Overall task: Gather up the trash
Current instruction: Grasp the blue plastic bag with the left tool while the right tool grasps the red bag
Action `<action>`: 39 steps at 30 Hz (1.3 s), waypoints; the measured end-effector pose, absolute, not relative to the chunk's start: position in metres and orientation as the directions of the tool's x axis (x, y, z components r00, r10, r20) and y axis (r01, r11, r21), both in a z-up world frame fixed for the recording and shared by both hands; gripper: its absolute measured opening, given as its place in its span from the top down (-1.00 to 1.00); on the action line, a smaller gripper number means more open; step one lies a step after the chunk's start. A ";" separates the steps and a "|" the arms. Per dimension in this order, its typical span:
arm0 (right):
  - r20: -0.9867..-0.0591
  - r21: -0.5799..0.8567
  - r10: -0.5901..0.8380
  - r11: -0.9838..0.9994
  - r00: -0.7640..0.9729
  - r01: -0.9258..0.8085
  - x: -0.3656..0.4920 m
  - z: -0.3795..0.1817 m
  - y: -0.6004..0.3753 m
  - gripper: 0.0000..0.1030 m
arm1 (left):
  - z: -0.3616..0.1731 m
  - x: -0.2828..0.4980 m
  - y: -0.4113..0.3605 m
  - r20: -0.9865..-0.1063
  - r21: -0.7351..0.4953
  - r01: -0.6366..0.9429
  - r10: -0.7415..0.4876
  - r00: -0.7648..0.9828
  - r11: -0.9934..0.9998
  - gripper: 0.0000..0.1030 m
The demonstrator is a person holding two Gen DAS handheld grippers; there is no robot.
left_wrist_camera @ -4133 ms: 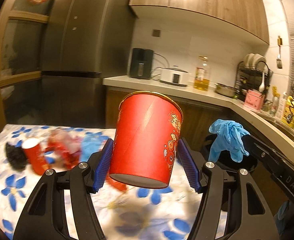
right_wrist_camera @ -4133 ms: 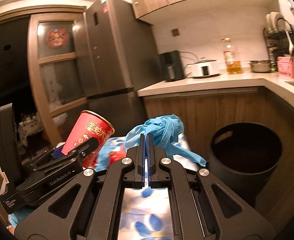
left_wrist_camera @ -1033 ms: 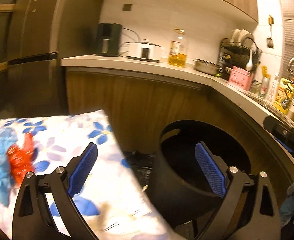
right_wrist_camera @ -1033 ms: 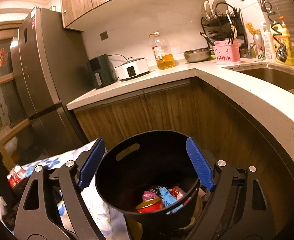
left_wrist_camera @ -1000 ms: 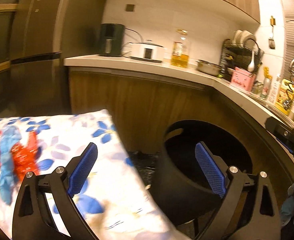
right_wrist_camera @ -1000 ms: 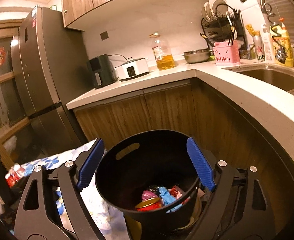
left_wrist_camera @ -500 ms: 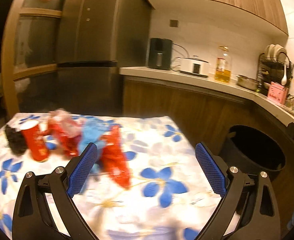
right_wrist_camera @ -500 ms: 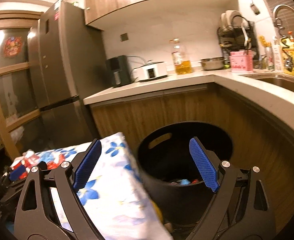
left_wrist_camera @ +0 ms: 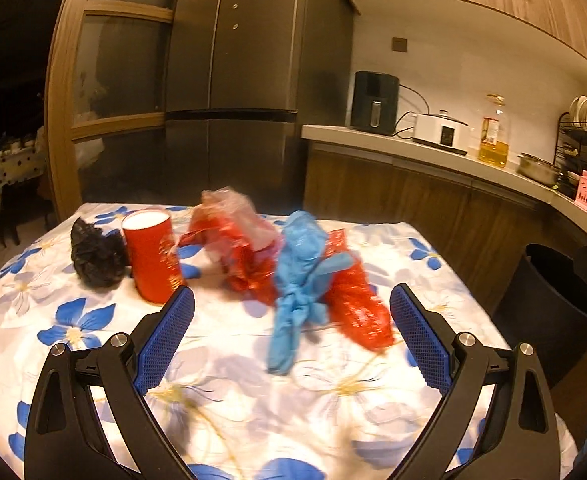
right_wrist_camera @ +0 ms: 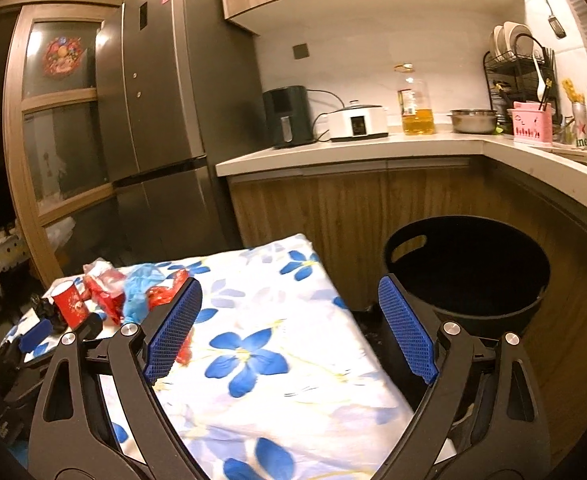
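left gripper (left_wrist_camera: 291, 338): wide apart and empty now, cup's gone in, back facing the table
right gripper (right_wrist_camera: 289, 330): also spread, glove dropped
leftover trash: blue glove (left_wrist_camera: 299, 280), red wrappers (left_wrist_camera: 249, 252), red cup (left_wrist_camera: 151, 258) on the table (left_wrist_camera: 253, 412)
bin (right_wrist_camera: 469, 276): beside the table, more trips needed

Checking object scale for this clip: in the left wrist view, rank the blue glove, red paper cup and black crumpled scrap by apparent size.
1. blue glove, largest
2. red paper cup
3. black crumpled scrap, close to the cup, so their order is unsure.
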State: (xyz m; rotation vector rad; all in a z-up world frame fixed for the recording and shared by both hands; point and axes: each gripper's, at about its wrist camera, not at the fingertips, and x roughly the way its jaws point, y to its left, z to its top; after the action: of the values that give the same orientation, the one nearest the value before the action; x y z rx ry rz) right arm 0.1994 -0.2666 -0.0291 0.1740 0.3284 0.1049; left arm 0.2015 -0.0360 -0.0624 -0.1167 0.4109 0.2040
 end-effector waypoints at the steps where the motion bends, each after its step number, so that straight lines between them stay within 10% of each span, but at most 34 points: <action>1: -0.312 0.187 0.135 0.979 0.941 -0.079 0.200 -0.030 -0.263 -0.76 | -0.064 0.202 -0.034 -0.409 -0.069 -0.227 0.179 0.895 0.972 -0.82; 13: -0.342 0.173 0.156 0.980 0.927 -0.101 0.216 -0.036 -0.239 -0.77 | -0.087 0.237 -0.017 -0.481 -0.111 -0.247 0.166 0.861 0.963 -0.62; 27: -0.373 0.131 0.210 0.976 0.904 -0.173 0.243 -0.052 -0.199 -0.76 | -0.119 0.265 -0.006 -0.635 -0.181 -0.198 0.039 0.771 0.963 0.90; 39: -0.444 0.109 0.279 0.960 0.852 -0.257 0.275 -0.075 -0.146 -0.55 | -0.069 0.194 0.025 -0.479 -0.250 -0.178 0.038 0.877 0.952 0.99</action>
State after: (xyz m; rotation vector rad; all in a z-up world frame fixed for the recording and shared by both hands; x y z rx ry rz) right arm 0.2747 -0.1462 -0.0751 0.0466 0.4739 0.2825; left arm 0.1944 0.0249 -0.0688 -0.2942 0.4896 0.1148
